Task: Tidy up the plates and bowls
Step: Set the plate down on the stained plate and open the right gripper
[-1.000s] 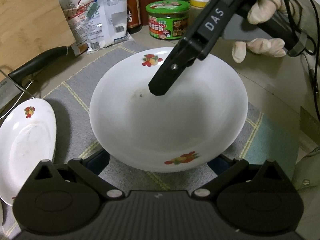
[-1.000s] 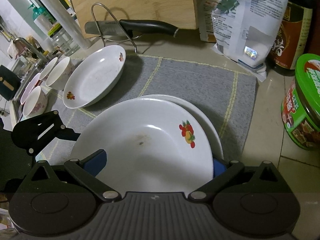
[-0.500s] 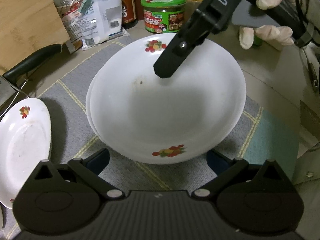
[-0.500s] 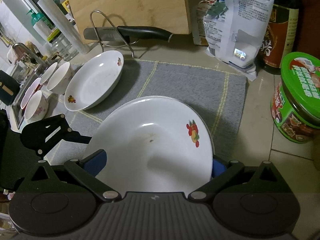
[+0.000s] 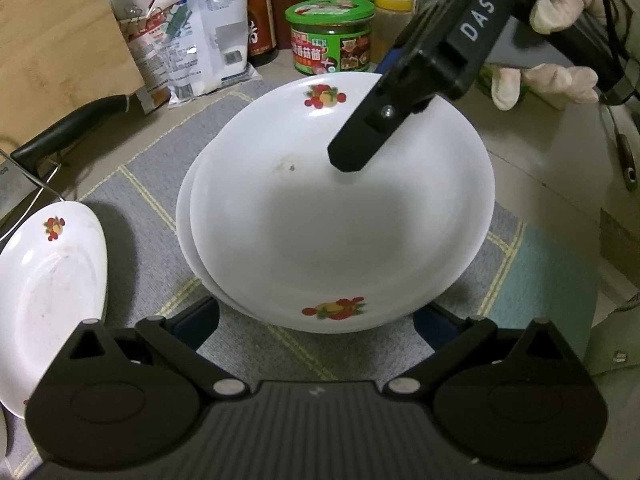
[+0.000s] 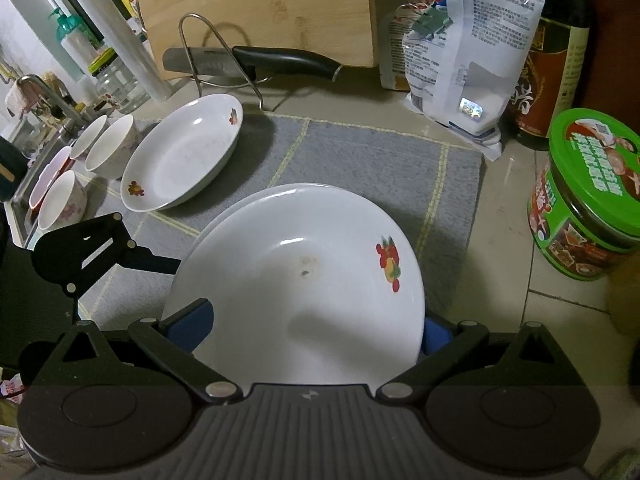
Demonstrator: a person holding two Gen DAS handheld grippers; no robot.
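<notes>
A white deep plate with fruit prints [image 5: 340, 232] sits on a second matching plate [image 5: 185, 216] whose rim shows at its left, both on the grey mat [image 5: 132, 208]. My right gripper [image 6: 316, 328] is wide apart around the top plate's near rim [image 6: 296, 280]; in the left wrist view its finger [image 5: 360, 148] hangs over the plate. My left gripper [image 5: 316, 320] is open at the plate's opposite rim. A third plate [image 6: 184, 156] lies apart at the left, also in the left wrist view [image 5: 48, 292]. Several small bowls [image 6: 108, 148] stand beyond it.
A knife [image 6: 256, 60] rests on a wire rack before a wooden cutting board [image 6: 256, 12]. A white bag [image 6: 468, 52], a dark sauce bottle [image 6: 556, 52] and a green-lidded jar [image 6: 588, 196] stand at the back right. A sink edge [image 6: 24, 184] lies far left.
The top plate has come down onto the second plate and is nearly nested, with only the lower rim showing at the left. Both grippers stayed at opposite rims.
</notes>
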